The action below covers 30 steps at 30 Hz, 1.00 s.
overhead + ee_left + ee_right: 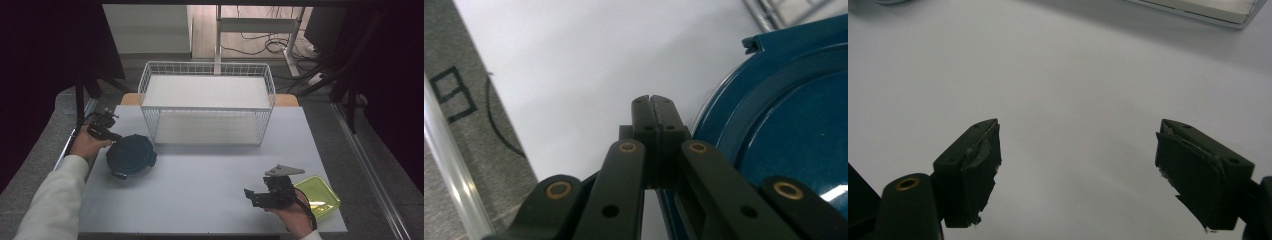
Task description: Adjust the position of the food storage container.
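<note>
Blue round lid [131,155] — flat on table [200,200], left side, before wire rack [207,102] | left tool [114,136] closed, empty, just beside lid's rim | right tool [255,196] open, empty — well apart.

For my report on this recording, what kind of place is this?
Probably a lab or office work area: a grey table with a white wire rack, and behind it a desk frame with loose cables on the floor.

The round lidded container [131,155] was dark blue, and the wire rack [207,102] white. The tray [319,196] was lime green on the pale grey table [200,185], and both grippers [111,134] [255,195] were black.
</note>
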Tool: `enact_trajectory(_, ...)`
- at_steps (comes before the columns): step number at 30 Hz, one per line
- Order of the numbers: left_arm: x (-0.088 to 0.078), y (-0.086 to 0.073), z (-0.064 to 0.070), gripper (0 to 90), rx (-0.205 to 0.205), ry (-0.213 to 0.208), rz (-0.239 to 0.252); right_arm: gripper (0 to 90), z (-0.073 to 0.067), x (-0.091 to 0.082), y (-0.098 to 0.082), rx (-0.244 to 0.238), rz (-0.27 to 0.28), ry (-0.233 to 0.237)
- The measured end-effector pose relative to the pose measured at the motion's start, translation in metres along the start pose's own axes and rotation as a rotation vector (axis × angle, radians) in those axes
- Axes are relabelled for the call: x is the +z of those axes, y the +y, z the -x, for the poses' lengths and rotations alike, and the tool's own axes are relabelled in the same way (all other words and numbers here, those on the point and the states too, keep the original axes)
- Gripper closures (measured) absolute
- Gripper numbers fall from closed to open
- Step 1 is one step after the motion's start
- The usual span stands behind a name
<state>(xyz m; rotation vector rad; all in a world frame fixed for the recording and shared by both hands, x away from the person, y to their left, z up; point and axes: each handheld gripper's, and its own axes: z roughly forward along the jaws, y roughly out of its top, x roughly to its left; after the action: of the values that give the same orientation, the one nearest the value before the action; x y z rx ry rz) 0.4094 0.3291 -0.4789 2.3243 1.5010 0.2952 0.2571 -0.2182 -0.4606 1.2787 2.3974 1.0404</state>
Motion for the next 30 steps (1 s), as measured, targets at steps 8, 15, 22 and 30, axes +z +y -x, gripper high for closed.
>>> enact_trajectory(8, -0.002, -0.012, 0.017, 90.0, 0.006, -0.046, 0.008, 18.3, 0.000, -0.001, 0.000, 0.004, 0.003, -0.003)
enact_trajectory(15, 0.004, -0.025, 0.041, 90.0, 0.039, -0.062, -0.018, 18.2, -0.002, -0.002, 0.001, 0.000, 0.010, -0.003)
enact_trajectory(22, 0.004, -0.029, 0.060, 90.0, 0.056, -0.116, -0.002, 18.2, -0.002, -0.003, 0.002, 0.000, 0.011, -0.002)
enact_trajectory(30, 0.006, -0.026, 0.080, 90.0, 0.069, -0.157, -0.002, 18.2, -0.002, -0.003, 0.002, -0.002, 0.014, -0.003)
